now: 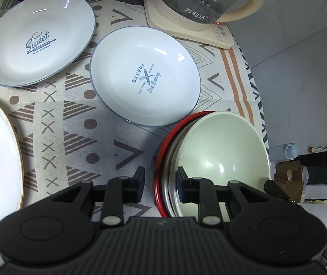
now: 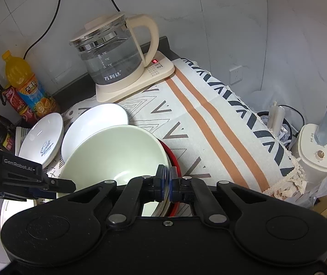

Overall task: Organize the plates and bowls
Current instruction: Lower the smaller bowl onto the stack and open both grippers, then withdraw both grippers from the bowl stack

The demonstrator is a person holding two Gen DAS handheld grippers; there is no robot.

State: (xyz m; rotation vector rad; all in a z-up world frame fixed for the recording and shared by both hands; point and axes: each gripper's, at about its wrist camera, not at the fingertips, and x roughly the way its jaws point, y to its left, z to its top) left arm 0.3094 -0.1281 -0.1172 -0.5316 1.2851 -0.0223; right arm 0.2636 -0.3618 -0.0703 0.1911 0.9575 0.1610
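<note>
Three nested pieces form the stack at the right edge of the tabletop: the green bowl [image 1: 223, 151] sits in a steel bowl [image 1: 171, 160], which sits in a red bowl [image 1: 160, 158]. The right gripper [image 2: 167, 181] is closed on the green bowl's near rim, one finger inside and one outside. The left gripper [image 1: 161, 178] is open, with the stack's left rim between its fingers; whether a pad touches the rim, I cannot tell.

To do this step well, I think the left gripper should close on the rim before any move, so the stack travels level and the green bowl does not tilt. The "Bakery" plate [image 1: 145, 78] lies just beside the stack, toward the kettle [image 2: 115, 52] in the far corner, so keep clear of it.
</note>
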